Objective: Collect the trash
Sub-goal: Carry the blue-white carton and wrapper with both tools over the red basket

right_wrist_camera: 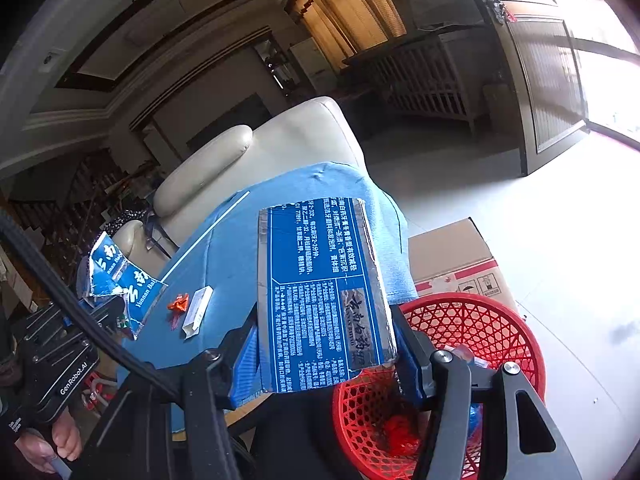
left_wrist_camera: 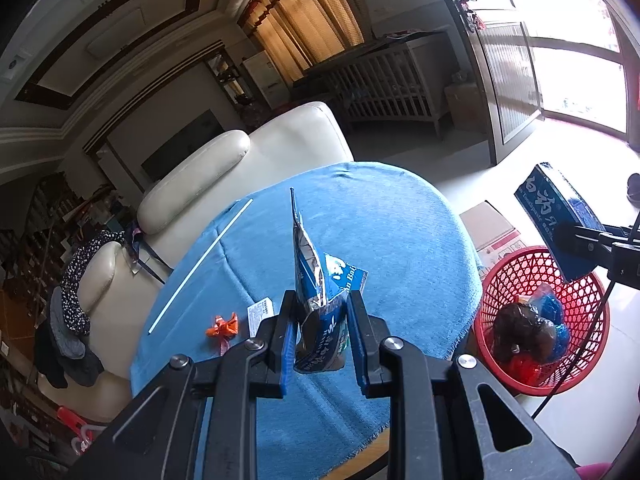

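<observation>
My left gripper (left_wrist_camera: 322, 320) is shut on a torn blue and silver toothpaste carton piece (left_wrist_camera: 310, 276), held upright above the table with the blue cloth (left_wrist_camera: 392, 236). My right gripper (right_wrist_camera: 324, 344) is shut on a blue toothpaste box (right_wrist_camera: 320, 280), held beside the table over the red mesh basket (right_wrist_camera: 480, 320). In the left wrist view that box (left_wrist_camera: 560, 220) hangs above the basket (left_wrist_camera: 512, 280), which holds bagged trash. On the cloth lie a white straw (left_wrist_camera: 200, 266), an orange wrapper (left_wrist_camera: 224, 326) and a small white box (left_wrist_camera: 260, 312).
A cream leather sofa (left_wrist_camera: 240, 168) stands behind the table, with clothes on its arm. A cardboard box (right_wrist_camera: 452, 256) sits on the floor next to the basket. A white crib (left_wrist_camera: 384, 84) and a bright window are further back.
</observation>
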`<state>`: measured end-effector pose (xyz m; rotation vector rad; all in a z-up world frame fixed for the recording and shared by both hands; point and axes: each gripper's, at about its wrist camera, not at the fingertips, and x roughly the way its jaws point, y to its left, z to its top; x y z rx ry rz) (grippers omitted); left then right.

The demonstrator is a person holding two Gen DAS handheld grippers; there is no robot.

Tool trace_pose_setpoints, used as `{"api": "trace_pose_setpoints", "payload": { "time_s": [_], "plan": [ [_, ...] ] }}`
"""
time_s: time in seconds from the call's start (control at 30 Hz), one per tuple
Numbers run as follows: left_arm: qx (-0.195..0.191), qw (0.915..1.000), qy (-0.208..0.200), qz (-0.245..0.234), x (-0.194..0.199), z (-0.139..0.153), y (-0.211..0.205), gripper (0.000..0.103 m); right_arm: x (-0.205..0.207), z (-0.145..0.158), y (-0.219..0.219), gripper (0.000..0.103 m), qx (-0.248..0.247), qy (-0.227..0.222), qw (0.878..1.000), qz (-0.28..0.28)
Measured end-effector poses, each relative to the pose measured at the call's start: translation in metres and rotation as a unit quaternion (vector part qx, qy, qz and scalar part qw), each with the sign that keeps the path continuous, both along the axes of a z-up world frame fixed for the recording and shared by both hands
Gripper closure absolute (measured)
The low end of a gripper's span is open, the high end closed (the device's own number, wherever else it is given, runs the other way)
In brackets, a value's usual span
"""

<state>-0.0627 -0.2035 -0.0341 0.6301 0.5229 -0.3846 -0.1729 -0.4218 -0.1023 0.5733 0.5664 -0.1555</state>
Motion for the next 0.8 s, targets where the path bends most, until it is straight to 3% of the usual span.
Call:
{"api": "trace_pose_setpoints", "payload": {
  "time_s": [0.4, 0.8],
  "plan": [
    [0.004, 0.9998, 0.010, -0.014, -0.003, -0.004, -0.009, 0.078, -0.006, -0.002, -0.006, 0.042, 0.005, 0.000, 1.000, -0.009],
    [-0.024, 0.9955, 0.076, -0.052, -0.003, -0.012, -0.031, 0.078, -0.025, -0.006, -0.026, 0.042, 0.011, 0.004, 0.999, -0.047]
  ]
}}
